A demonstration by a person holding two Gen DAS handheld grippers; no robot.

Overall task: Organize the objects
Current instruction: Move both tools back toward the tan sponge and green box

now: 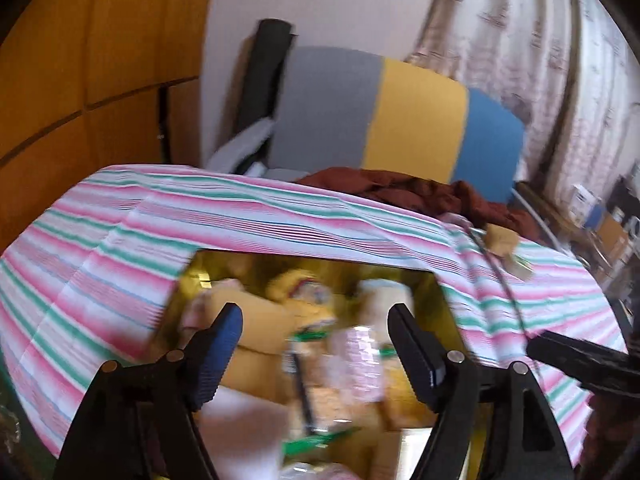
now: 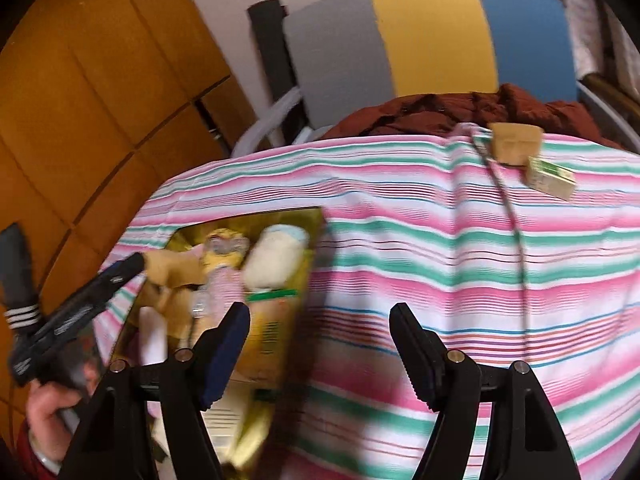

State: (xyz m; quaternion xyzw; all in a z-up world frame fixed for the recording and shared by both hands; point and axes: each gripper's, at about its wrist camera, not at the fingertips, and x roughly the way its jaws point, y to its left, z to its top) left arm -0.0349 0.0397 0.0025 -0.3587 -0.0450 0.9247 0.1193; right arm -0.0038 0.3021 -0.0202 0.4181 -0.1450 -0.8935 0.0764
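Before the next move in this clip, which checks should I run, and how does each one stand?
1. Left gripper open, nothing between its fingers: ok.
2. Right gripper open and empty: ok.
3. Left gripper over the gold box of packaged snacks: ok.
4. Right gripper over bare pink-and-green striped cloth, no item under it: ok.
5. Small tan box and green-and-cream carton outside the gold box: not ok.
6. Target item identifiable: cannot tell, the contents are blurred.
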